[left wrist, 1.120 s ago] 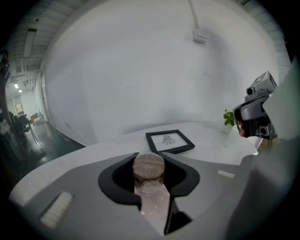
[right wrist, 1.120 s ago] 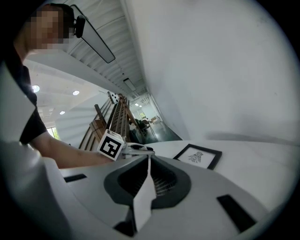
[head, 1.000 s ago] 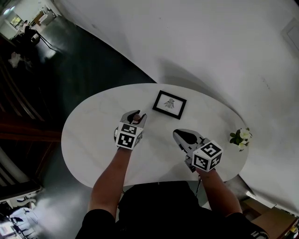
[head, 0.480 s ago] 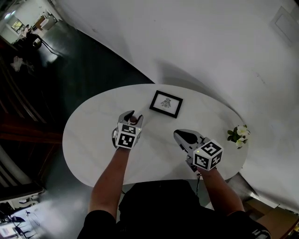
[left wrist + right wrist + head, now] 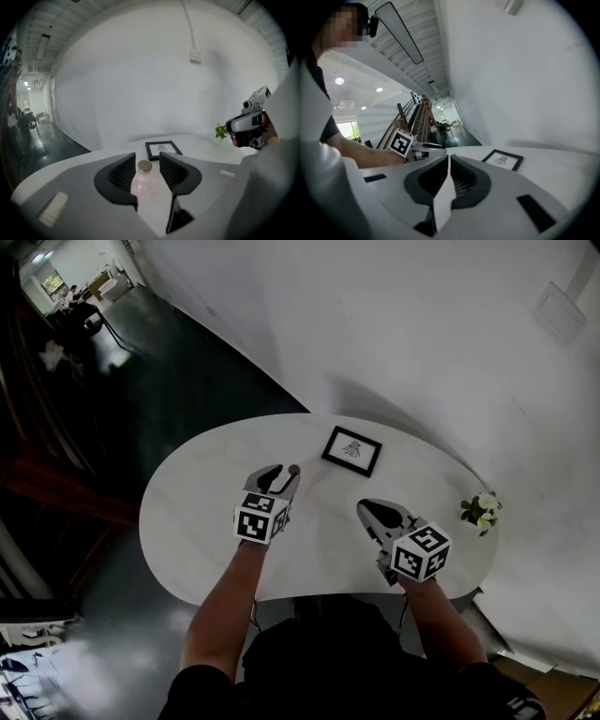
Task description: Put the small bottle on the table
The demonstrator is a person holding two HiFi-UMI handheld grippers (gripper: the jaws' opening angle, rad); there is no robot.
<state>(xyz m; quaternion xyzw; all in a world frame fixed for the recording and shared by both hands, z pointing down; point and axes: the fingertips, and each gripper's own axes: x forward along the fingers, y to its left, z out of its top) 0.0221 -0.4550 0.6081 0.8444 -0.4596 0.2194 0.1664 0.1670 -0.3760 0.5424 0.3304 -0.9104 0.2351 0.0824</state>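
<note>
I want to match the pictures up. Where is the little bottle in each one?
Head view: bottle near the middle, just left of the picture frame.
Left gripper view: bottle low in the middle, picture frame behind it.
Right gripper view: not seen; picture frame right of middle.
Shared landmark: the picture frame.

The small bottle (image 5: 142, 183) is pale pink, its cap (image 5: 144, 165) bronze; the tabletop (image 5: 197, 512) white; the picture frame (image 5: 352, 450) black.

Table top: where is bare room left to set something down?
The left end of the table, left of the small bottle, is bare; so is the stretch between picture frame and flowers. The middle is crowded: bottle, frame.
</note>
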